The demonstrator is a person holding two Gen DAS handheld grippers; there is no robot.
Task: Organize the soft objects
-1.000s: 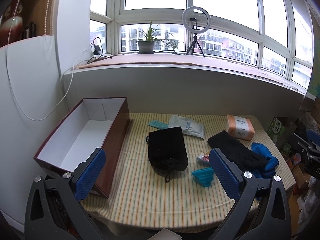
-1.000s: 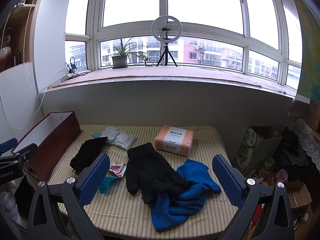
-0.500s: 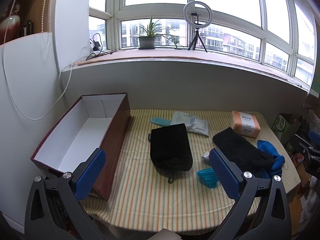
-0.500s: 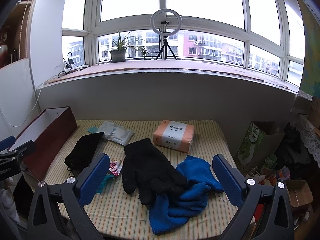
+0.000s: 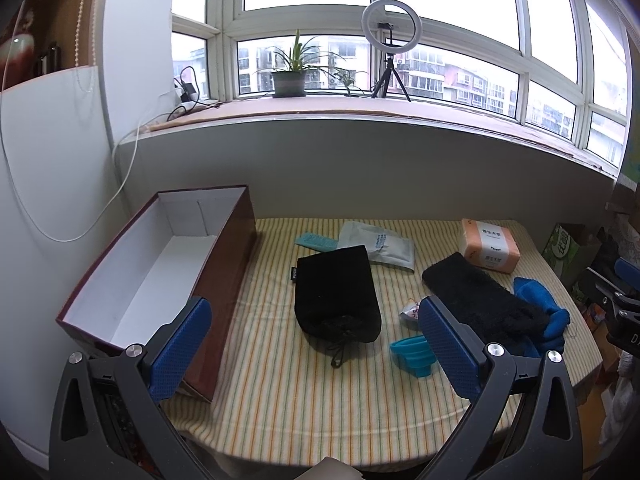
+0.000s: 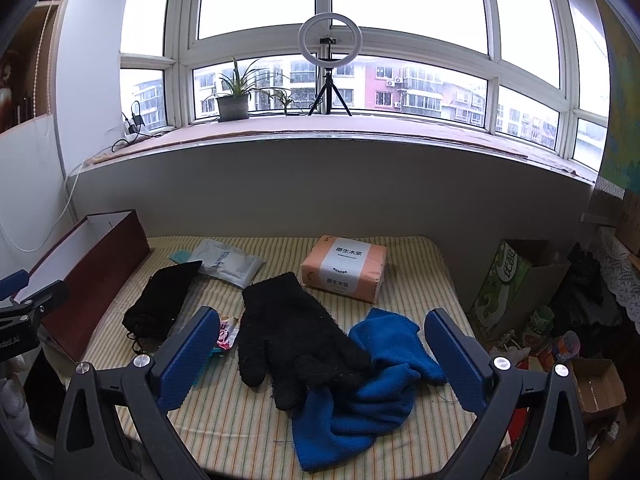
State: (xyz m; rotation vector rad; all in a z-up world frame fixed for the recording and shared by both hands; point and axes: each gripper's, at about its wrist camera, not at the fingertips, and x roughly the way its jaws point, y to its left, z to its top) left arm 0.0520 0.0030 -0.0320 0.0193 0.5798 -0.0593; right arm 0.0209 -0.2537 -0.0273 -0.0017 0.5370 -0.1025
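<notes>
While above table (image 5: 280,400), both grippers level (jaws wide).

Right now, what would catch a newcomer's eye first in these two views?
Probably the black glove lying across the blue cloth at the near right of the striped table. Next, the long open box with its bare white inside along the left edge, and the black pouch mid-table.

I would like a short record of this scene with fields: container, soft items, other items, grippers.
container: open brown box, empty, at table's left edge
soft items: black glove lying on blue cloth; black drawstring pouch
other items: orange tissue pack, grey sachet, teal folded cup
grippers: left gripper and right gripper both open, holding nothing
</notes>
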